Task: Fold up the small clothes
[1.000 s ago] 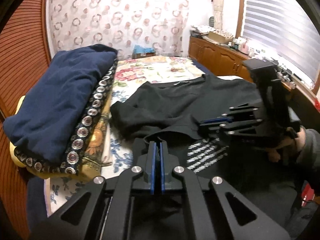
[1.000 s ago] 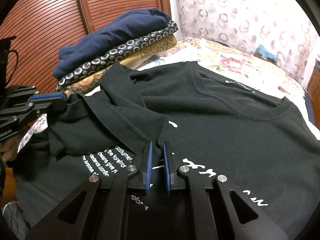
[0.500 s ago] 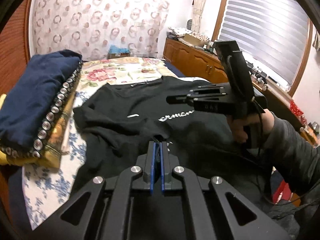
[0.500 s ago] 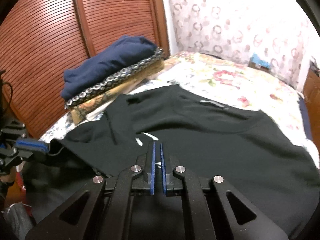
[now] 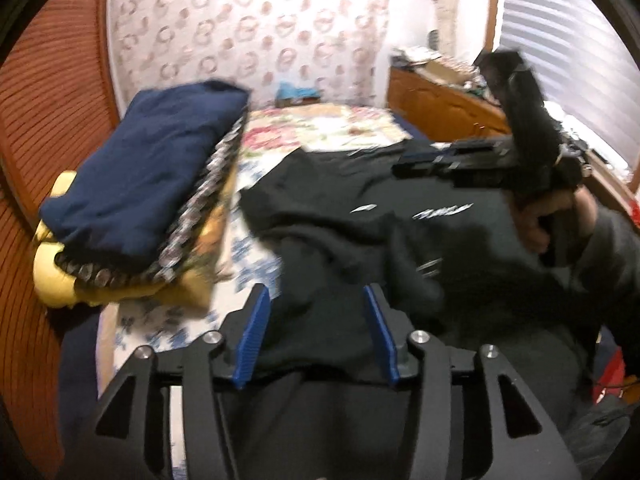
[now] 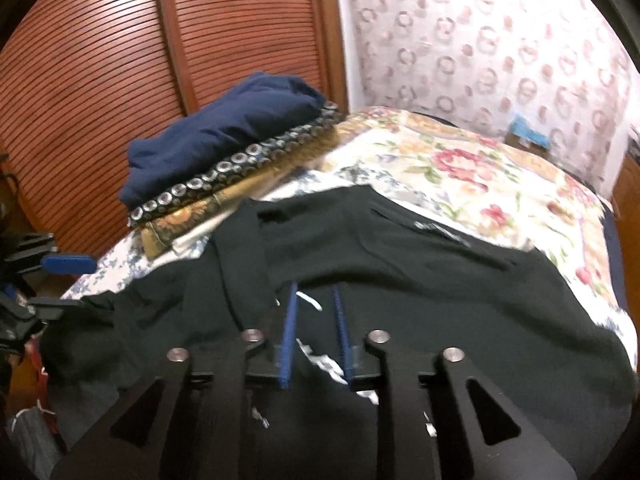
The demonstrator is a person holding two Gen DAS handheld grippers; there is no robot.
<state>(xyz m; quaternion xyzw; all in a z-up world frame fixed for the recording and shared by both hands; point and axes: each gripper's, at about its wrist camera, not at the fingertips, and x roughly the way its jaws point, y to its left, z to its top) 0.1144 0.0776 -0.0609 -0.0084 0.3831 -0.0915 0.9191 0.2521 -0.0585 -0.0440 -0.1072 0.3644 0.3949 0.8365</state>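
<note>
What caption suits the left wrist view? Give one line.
Left tongs opening above a crumpled black printed T-shirt on a floral bedspread, beside a stack of folded clothes.

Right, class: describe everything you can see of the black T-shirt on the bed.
The black T-shirt is soft, matt knit cloth with white lettering, lying rumpled on the flowered bedspread. Its round neckline with a small label points toward the far wall. The side nearer the pile of folded clothes is folded inward in creases. The left gripper and right gripper are both opening; cloth lies between the left one's blue pads, but neither pinches it.
</note>
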